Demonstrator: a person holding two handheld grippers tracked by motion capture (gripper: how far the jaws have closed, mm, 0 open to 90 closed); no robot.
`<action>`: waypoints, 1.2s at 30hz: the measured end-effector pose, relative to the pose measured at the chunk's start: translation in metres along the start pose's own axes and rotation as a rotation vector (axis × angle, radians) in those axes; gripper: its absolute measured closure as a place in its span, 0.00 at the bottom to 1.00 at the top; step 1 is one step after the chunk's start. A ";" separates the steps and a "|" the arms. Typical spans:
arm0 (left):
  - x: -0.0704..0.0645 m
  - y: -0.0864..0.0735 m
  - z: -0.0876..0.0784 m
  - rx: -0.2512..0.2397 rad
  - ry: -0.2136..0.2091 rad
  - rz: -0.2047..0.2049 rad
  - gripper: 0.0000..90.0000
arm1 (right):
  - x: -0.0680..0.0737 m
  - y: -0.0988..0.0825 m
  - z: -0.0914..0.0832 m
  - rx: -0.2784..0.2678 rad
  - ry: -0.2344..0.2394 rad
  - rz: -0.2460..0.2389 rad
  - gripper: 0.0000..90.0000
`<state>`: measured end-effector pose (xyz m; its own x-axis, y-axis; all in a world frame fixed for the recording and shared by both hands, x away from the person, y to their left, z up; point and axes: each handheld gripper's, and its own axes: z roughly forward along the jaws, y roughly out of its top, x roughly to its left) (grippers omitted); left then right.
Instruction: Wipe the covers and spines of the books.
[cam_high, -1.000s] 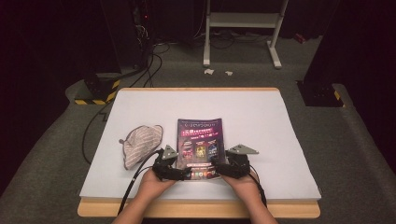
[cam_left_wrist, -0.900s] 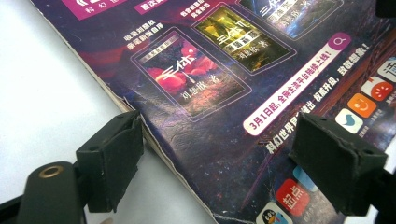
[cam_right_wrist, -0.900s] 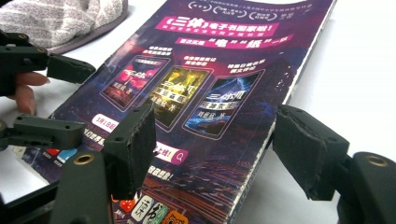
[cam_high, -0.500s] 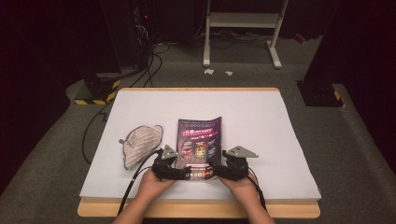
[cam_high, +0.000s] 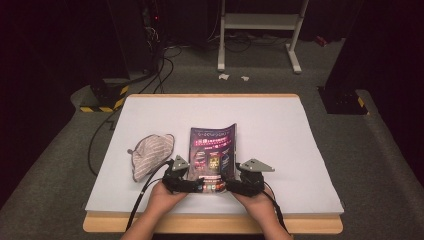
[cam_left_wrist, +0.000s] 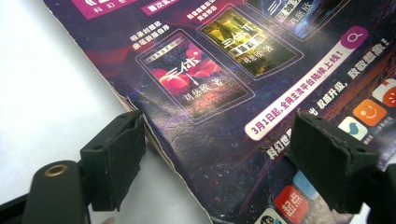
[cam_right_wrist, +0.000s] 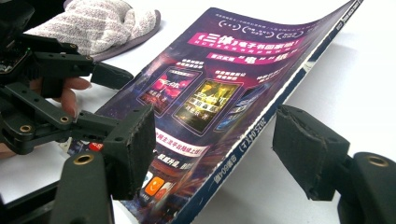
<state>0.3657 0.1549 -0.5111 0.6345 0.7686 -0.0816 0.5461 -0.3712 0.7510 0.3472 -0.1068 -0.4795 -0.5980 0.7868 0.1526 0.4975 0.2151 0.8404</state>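
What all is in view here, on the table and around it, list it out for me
magazine: one, purple cover, table middle, far right corner curled up
cloth mitt: one, grey striped, left of magazine
table: one, white top, wooden edge
white stand: one, on floor beyond table
paper scraps: two, white, on floor
left gripper: black, open, at magazine's near left edge
right gripper: black, open, at its near right edge
hands: two, at near edge

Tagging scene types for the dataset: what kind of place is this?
Likely a lab or recording studio, not a home: a white-topped table on grey carpet, dark equipment racks with trailing cables behind, and a white metal stand. A magazine lies on the table.
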 end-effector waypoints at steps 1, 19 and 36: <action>0.000 0.000 0.000 0.000 0.000 0.000 0.21 | 0.000 -0.001 0.000 0.001 0.000 0.000 0.34; 0.001 -0.001 -0.001 -0.008 0.001 -0.014 0.24 | 0.009 -0.005 0.001 0.030 0.017 -0.044 0.38; -0.010 0.000 -0.001 -0.007 -0.051 0.031 0.33 | -0.014 -0.005 -0.002 0.000 -0.016 0.032 0.45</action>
<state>0.3590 0.1476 -0.5097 0.6780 0.7293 -0.0918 0.5226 -0.3905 0.7579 0.3519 -0.1202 -0.4847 -0.5714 0.8026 0.1712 0.5161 0.1893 0.8353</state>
